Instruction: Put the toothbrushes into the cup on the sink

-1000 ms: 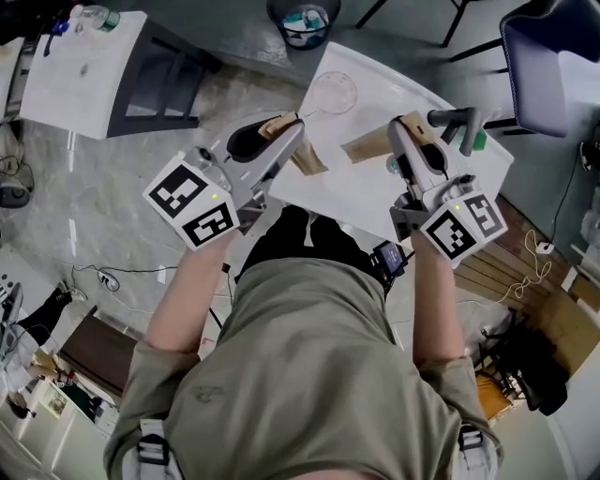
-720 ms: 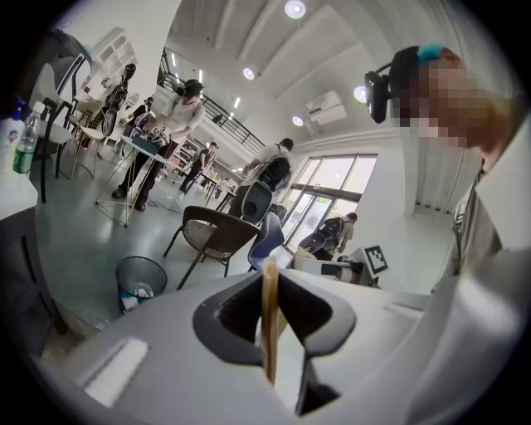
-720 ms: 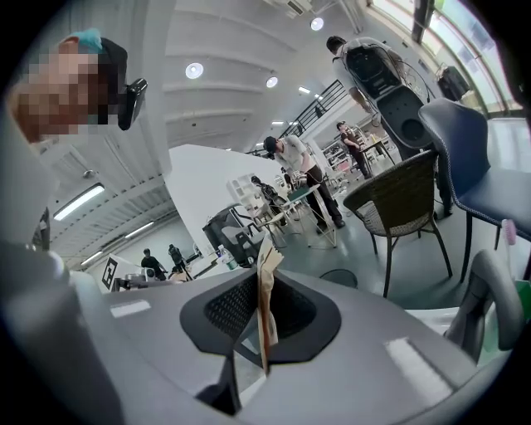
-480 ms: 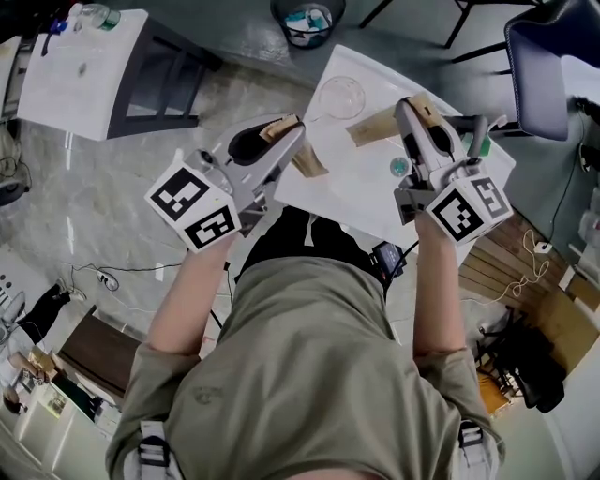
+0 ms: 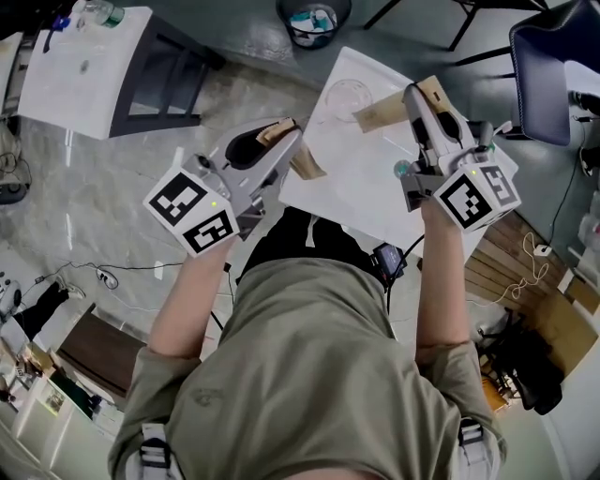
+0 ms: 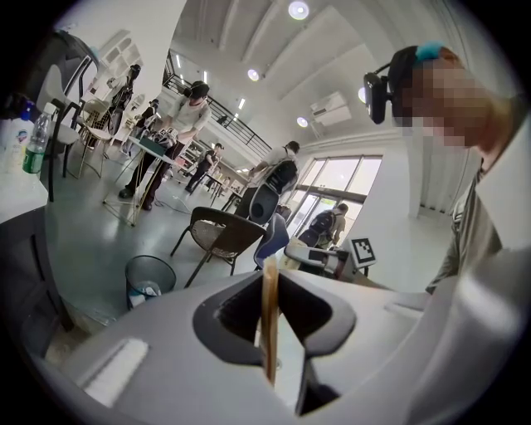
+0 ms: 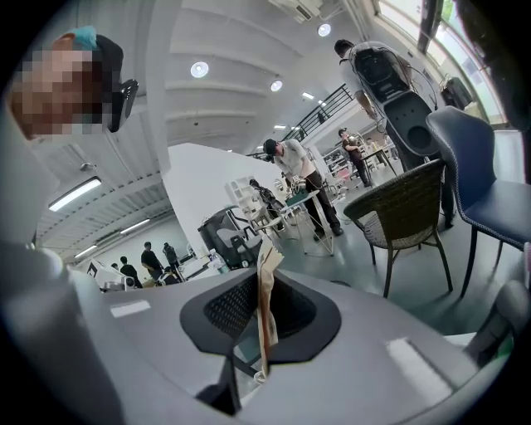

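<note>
Clamped a thin brown pack (image 6: 270, 319), likely a wrapped toothbrush, edge-on in the left gripper (image 5: 287, 137), and pinched a second pack (image 5: 380, 114) the same way in the right gripper (image 5: 424, 94), narrow side up, presumably for a clean drop through a slim mouth. Held both at the white sink (image 5: 361, 183), found the clear cup (image 5: 342, 94) upright near the second pack's free end, empty by the look of it. Spotted only litter in the floor bin (image 5: 314, 19) beyond.
</note>
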`<action>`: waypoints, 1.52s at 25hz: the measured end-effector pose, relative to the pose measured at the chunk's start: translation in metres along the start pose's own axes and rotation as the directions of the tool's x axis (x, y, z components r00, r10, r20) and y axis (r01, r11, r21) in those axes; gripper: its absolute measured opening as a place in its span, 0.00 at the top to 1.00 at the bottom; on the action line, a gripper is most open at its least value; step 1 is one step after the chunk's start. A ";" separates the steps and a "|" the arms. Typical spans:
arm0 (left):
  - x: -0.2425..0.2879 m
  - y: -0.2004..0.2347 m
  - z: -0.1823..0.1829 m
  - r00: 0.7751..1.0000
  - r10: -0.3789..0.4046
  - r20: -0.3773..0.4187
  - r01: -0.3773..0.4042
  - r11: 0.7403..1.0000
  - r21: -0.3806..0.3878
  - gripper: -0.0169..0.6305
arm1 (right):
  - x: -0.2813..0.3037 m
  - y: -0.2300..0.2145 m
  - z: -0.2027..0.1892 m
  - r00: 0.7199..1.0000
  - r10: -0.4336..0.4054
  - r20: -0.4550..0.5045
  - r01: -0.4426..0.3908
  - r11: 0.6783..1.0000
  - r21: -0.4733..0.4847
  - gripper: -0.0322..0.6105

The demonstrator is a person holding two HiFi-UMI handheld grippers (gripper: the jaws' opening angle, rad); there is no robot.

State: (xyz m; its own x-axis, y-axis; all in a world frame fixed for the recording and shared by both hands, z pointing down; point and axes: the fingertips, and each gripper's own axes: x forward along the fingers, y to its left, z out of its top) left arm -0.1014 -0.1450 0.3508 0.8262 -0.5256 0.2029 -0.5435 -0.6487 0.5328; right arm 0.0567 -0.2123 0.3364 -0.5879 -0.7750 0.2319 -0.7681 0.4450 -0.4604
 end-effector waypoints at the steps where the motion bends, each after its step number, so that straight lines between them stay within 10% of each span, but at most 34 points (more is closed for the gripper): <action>1: -0.001 0.001 -0.001 1.000 0.001 -0.001 -0.001 1.000 -0.001 0.89 | 0.002 0.000 0.000 1.000 0.000 0.002 0.000 1.000 -0.001 0.88; 38: -0.015 0.016 -0.030 0.996 0.042 -0.075 -0.045 0.998 -0.038 0.89 | 0.059 -0.043 -0.041 1.000 -0.026 -0.011 0.025 0.997 -0.074 0.88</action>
State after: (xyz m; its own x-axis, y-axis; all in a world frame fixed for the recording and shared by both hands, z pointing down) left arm -0.1180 -0.1309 0.3814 0.8112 -0.5097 0.2867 -0.5744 -0.6025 0.5541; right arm 0.0450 -0.2584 0.4050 -0.5705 -0.7812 0.2534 -0.7994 0.4573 -0.3897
